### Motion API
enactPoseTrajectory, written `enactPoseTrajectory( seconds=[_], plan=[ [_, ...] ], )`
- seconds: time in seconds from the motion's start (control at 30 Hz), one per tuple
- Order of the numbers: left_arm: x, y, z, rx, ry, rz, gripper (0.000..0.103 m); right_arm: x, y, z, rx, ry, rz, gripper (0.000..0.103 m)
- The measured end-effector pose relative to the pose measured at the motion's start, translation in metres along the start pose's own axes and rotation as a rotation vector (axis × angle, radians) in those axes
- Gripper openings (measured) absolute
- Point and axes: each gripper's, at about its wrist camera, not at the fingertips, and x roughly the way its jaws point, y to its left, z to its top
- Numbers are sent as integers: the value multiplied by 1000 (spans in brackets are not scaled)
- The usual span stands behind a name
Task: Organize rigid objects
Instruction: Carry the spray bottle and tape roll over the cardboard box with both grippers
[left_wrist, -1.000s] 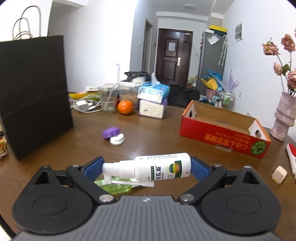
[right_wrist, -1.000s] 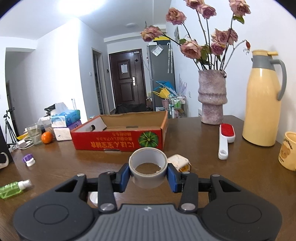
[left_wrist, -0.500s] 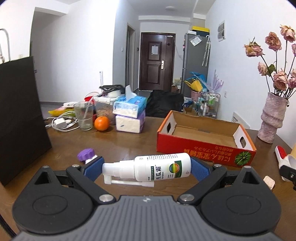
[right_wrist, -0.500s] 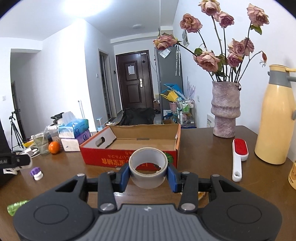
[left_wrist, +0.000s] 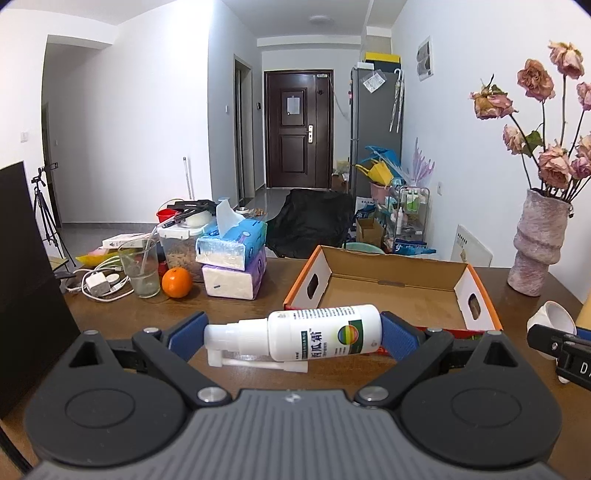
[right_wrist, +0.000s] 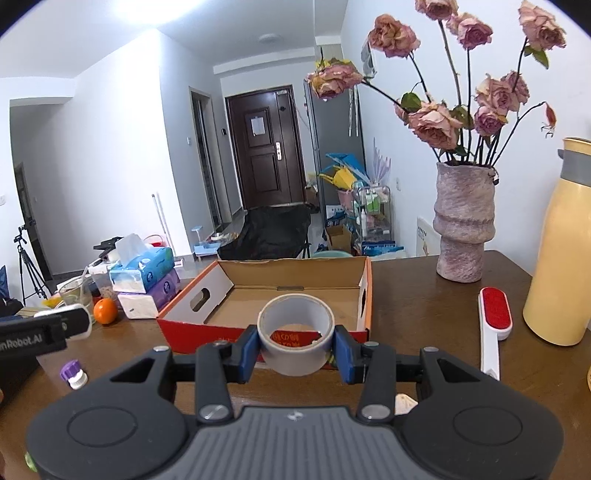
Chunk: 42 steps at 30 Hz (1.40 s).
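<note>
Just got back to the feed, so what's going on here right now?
A person is tidying the table with two handheld claws. The left claw is shut on a white spray bottle, held sideways. The right claw is shut on a roll of tape. Both are held above the table, just short of the open red cardboard box, which looks empty in both views. Nothing has been dropped in yet.
</note>
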Motion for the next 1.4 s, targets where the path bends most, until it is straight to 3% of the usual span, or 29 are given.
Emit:
enactPoseTrajectory(
  seconds=[0.67,1.1,1.4],
  plan=[
    [71,-27,54,57,69,45,99,98,-1,54,66,175,-26,42],
    [125,-50,70,45,110,23,99,158,-1,60,79,240,-48,42],
    [189,-65,73,40,201,11,99,208,-5,60,86,302,-87,42]
  ],
)
